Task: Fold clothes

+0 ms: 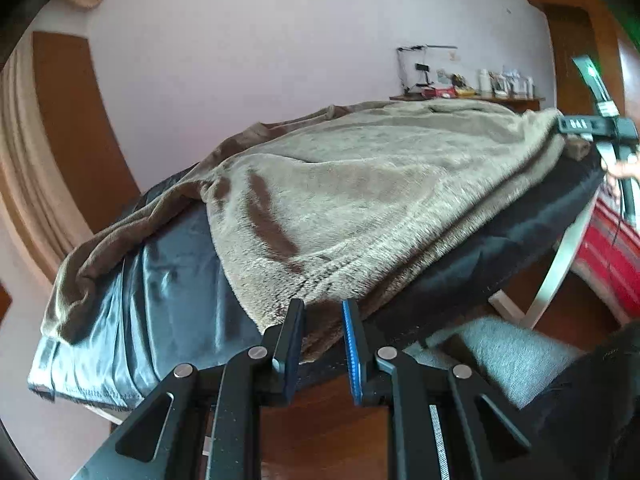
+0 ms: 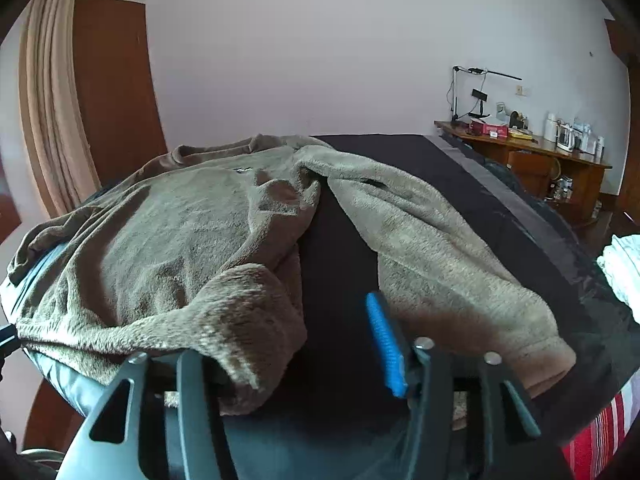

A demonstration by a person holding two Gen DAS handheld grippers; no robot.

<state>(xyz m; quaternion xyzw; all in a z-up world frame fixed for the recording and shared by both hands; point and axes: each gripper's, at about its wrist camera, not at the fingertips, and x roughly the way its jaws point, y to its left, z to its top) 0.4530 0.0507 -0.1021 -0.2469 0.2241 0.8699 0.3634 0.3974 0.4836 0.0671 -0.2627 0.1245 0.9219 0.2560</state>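
Pinning the fuzzy olive-brown fleece sweater (image 1: 360, 200) by its hem on the dark-covered table (image 1: 500, 248), left gripper (image 1: 323, 344) nearly closed on it, while right gripper (image 2: 296, 360) gapes wide, gripping nothing, to release its corner.
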